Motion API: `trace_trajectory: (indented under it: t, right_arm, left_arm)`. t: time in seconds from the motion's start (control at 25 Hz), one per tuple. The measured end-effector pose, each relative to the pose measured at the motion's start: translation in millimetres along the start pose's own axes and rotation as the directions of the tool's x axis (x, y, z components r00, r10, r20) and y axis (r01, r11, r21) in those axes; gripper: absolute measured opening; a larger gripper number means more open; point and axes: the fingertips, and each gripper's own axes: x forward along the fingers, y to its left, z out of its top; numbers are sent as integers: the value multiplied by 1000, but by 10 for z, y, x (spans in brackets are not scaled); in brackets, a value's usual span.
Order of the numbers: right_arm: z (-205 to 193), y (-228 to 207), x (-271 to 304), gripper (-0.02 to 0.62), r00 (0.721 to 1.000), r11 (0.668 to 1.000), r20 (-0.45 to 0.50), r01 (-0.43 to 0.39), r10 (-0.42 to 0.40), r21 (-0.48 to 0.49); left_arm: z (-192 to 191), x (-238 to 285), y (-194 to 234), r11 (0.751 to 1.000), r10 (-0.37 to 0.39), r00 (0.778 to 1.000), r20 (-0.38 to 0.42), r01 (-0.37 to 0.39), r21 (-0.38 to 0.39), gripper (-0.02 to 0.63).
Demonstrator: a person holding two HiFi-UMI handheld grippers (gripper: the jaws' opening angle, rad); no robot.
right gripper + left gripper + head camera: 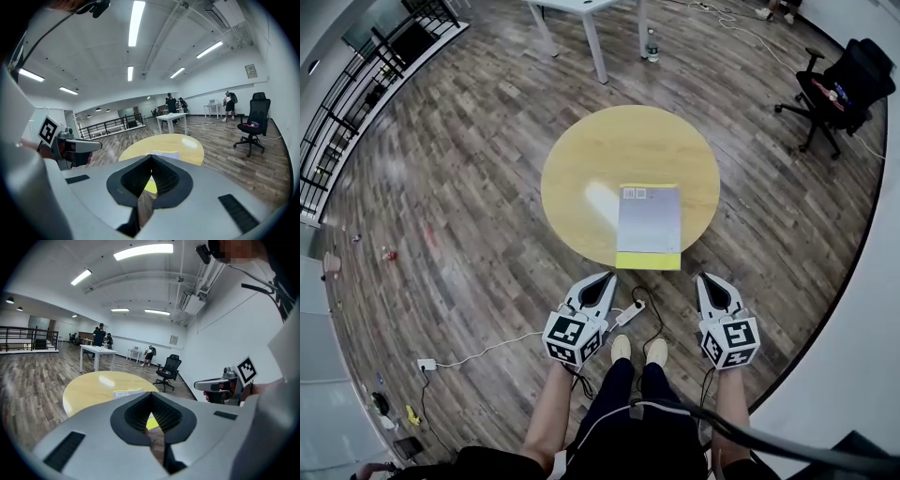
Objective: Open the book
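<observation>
Well, the book lies flat on the round yellow desk, just right of the middle of the frame in the head view, close to the desk's near edge. It is shut. Its cover is grey, with a bright yellow strip along the lower end. So nothing of the job is done yet, I think: no page shows and the cover is not lifted. All of the opening is left to do.

The left gripper and the right gripper hang low in the frame, below the desk and apart from the book. They point up the frame toward it. The fingers of both are pressed together, with nothing between them. To lift the cover, I guess one of them has to reach the book's edge first.

Two small square labels sit at the upper end of the cover. They are too small to read. I see no brand or words anywhere else, only the black-and-white square marks on each gripper's cube.
</observation>
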Motion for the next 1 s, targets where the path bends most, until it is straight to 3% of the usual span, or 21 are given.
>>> trace_trajectory:
  t: [0.36, 1.0]
  right_arm:
    - [-512, -90, 319, 3, 997, 999, -77, 4, -1, 38]
    - [-901, -345, 992, 3, 986, 996, -161, 53, -42, 66]
  left_arm:
    - [-410, 301, 249, 999, -3, 999, -37, 1, -41, -2]
    - [-432, 248, 247, 998, -22, 999, -39, 20, -57, -2]
